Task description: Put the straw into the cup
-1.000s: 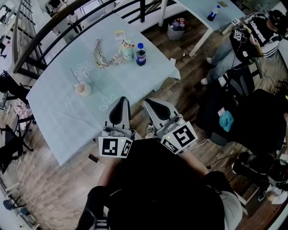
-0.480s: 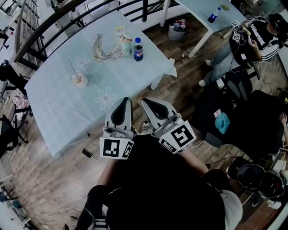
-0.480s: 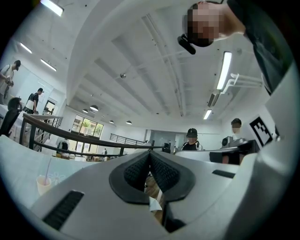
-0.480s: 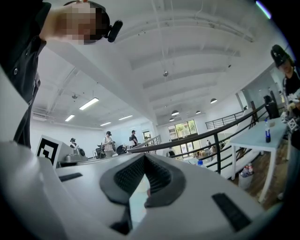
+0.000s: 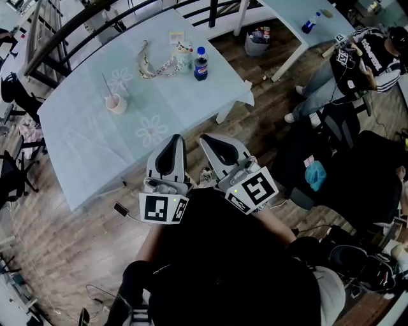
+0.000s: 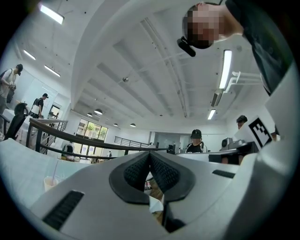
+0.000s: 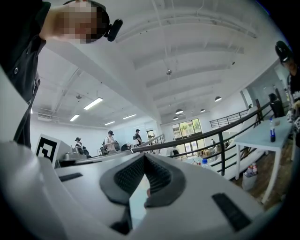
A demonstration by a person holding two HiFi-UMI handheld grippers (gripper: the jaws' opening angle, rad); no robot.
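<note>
A pale cup (image 5: 116, 103) stands on the left part of the light blue table (image 5: 185, 102), and a thin straw (image 5: 106, 85) rises out of it, leaning back left. My left gripper (image 5: 173, 137) and right gripper (image 5: 205, 137) hang side by side at the table's near edge, well short of the cup, both shut and empty. In the left gripper view the shut gripper (image 6: 150, 153) points level, with the cup (image 6: 50, 182) and straw (image 6: 57, 168) small at the far left. In the right gripper view the gripper (image 7: 144, 156) is shut with nothing between the pads.
A blue-capped cola bottle (image 5: 201, 63), a small figurine (image 5: 181, 53) and a lanyard (image 5: 153, 67) lie at the table's far side. A black railing (image 5: 95, 22) runs behind. A second table (image 5: 287, 16) and a seated person (image 5: 357, 60) are to the right. Chairs (image 5: 16, 95) stand left.
The table and the cup sit a little higher in the head view than a second ago. Both grippers remain shut, side by side, near the table's edge.
</note>
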